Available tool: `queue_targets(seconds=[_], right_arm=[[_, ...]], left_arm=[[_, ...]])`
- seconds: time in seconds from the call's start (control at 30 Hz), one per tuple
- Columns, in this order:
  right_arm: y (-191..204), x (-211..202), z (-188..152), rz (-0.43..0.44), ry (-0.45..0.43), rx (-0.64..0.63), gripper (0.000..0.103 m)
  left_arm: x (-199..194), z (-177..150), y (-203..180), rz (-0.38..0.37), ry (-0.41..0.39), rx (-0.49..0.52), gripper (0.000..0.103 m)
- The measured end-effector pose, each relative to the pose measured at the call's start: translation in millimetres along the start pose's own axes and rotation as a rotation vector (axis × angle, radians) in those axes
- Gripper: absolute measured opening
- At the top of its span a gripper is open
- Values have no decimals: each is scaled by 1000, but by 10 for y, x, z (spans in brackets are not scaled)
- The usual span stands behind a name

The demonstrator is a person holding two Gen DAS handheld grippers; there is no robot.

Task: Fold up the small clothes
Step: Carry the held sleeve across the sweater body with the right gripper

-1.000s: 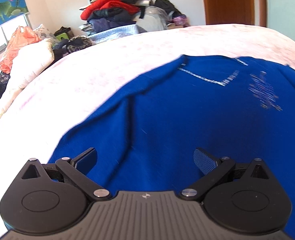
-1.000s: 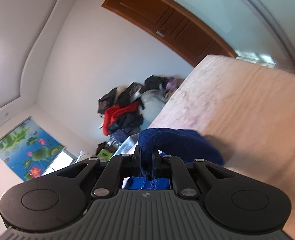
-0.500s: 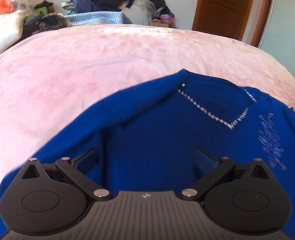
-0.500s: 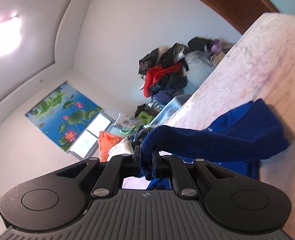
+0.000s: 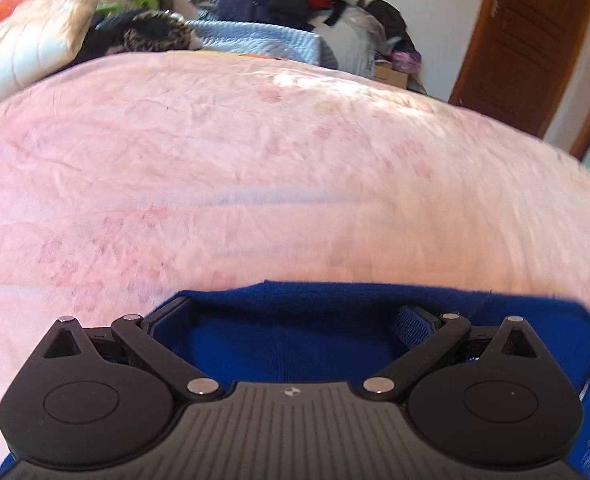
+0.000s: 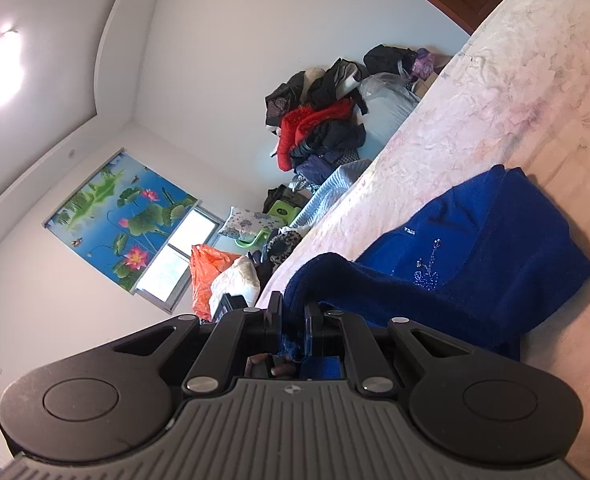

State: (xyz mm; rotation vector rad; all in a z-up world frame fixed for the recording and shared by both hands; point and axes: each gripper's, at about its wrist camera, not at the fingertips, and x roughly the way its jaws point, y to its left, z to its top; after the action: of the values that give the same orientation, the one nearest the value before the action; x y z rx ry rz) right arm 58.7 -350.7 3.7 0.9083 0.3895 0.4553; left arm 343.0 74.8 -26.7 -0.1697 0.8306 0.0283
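1. The left gripper (image 5: 291, 322) has its fingers spread wide, and the blue sweater (image 5: 287, 336) lies between and under them at the near edge of the left wrist view.
2. The right gripper (image 6: 293, 316) has its fingers pressed together, pinching a fold of the blue sweater (image 6: 475, 256), which rises from the jaws and drapes away to the right.
3. The rest of the sweater lies bunched on the pink bedspread (image 6: 535, 100), with a sparkly beaded motif (image 6: 427, 272) showing on its front.
4. Beyond the sweater, the bedspread (image 5: 255, 160) stretches bare and wrinkled toward the far side.
5. At the far edge sits a pile of clothes (image 6: 315, 128), red and dark, against the wall.
6. A wooden door (image 5: 523, 40) stands far right, and a lotus picture (image 6: 115, 216) hangs far left.
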Motion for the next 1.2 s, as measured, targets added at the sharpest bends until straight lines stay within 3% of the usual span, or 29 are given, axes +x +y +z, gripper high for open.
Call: queue_targets(seconds=[0.1, 0.3, 0.47, 0.6, 0.7, 0.87, 0.97, 1.07, 1.2], right_arm=[[25, 29, 2, -4, -5, -3, 13], [129, 59, 65, -4, -31, -12, 13], [334, -30, 240, 9, -96, -49, 13], [533, -73, 432, 19, -152, -92, 13], [702, -43, 496, 47, -182, -123, 13], [933, 39, 510, 67, -223, -185, 13], [980, -87, 660, 80, -292, -188, 13], [982, -218, 777, 34, -352, -211, 13], [991, -46, 717, 13, -316, -245, 13]], left_arm=[[88, 112, -19, 21, -10, -8, 103], [187, 142, -244, 133, -13, 138, 103], [-279, 63, -389, 215, -152, 249, 103], [-762, -234, -482, 260, -218, 354, 103], [-987, -556, -480, 237, -180, 400, 103], [-1121, -942, -316, 199, -84, 372, 103], [-1210, -1065, -236, 212, -83, 373, 103], [-1283, -1156, -210, 244, -90, 382, 103], [-1347, -1200, -132, 253, -89, 369, 103]])
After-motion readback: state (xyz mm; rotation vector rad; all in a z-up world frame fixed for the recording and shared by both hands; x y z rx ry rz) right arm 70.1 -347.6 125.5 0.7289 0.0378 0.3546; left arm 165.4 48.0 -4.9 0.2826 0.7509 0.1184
